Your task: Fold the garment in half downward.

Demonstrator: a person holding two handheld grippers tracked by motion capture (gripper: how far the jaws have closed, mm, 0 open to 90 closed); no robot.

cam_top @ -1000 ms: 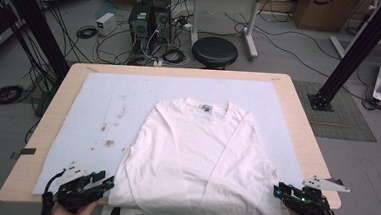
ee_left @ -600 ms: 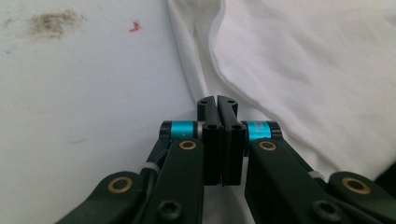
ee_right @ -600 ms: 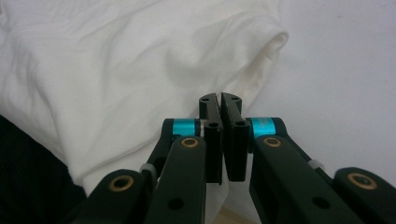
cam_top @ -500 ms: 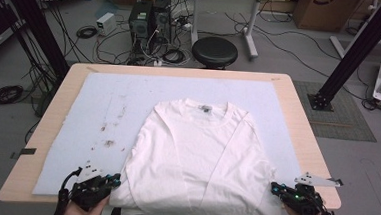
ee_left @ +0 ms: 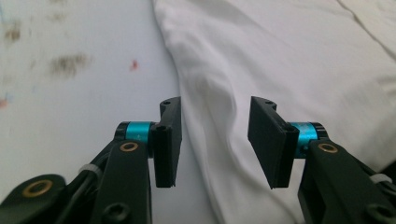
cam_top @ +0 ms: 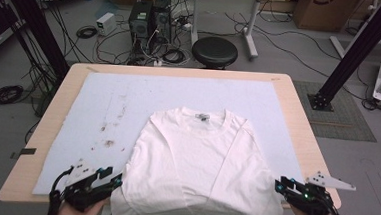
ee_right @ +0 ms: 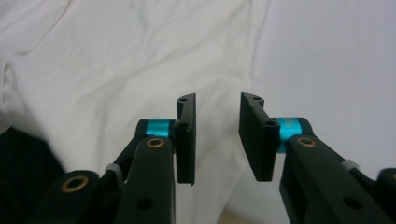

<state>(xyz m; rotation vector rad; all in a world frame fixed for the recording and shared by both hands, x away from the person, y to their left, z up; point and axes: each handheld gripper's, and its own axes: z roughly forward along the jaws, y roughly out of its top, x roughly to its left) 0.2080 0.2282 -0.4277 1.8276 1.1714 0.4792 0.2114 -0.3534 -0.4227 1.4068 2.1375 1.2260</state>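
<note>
We hold the left gripper (cam_top: pixel 115 181) and right gripper (cam_top: pixel 280 184), both with jaws just reopened and empty, at the white long-sleeved shirt (cam_top: pixel 202 163)'s two bottom corners, its length running away from us across the surface (cam_top: pixel 298 109).

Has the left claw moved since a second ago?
Yes. In the high view the left claw has slid right along the table's near edge, closing on the white shirt's bottom corner; its jaws have just been opening, astride the shirt's edge.

Grey floor w/ cables (cam_top: pixel 9 94), black stool (cam_top: pixel 214 52).
</note>
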